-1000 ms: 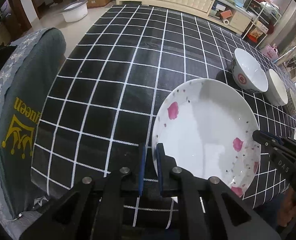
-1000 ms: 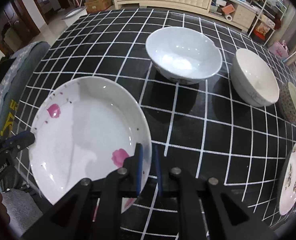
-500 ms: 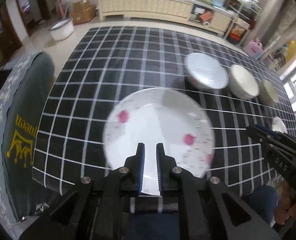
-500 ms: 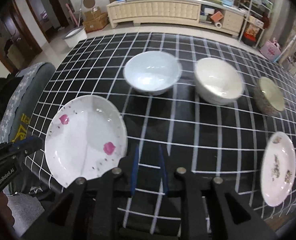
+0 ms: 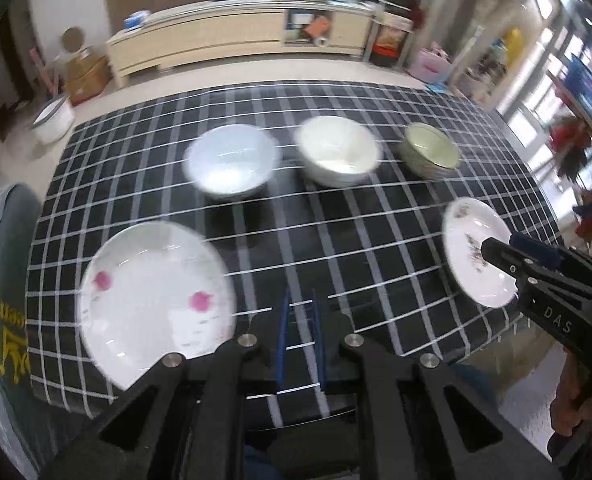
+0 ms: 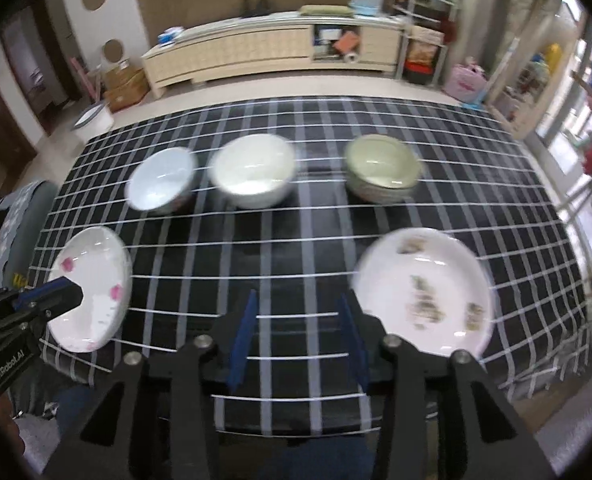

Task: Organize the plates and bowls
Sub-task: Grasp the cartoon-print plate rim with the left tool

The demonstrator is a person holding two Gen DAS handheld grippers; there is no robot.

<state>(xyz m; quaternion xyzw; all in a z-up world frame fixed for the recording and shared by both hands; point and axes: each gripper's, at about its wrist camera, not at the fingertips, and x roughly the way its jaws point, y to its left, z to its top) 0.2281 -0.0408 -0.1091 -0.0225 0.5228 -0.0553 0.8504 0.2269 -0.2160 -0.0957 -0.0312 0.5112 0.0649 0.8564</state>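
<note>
Now both grippers hang above the near edge of the table (image 5: 376,128), holding nothing. Left gripper (image 5: 300,336): blue fingers close together w/ only a thin gap, nothing between them, cloth visible through the slot. Right gripper (image 6: 298,344): fingers spread wide, released, empty.

Pink-flower plate (image 5: 151,300) lies flat at the near-left corner of the black-and-white checked tablecloth (image 6: 296,256), just left of the left gripper, not touched. Smaller plate w/ brownish print (image 6: 424,292) lies flat near the near-right corner, just right of the right gripper's fingers.

Three bowls upright in a row across the table's middle, well apart from both plates: pale blue bowl (image 5: 231,164) on the left, white bowl (image 5: 338,156) in the centre, greenish bowl (image 5: 430,150) toward the right edge. Frames are motion-blurred, so rim detail is unclear.
</note>
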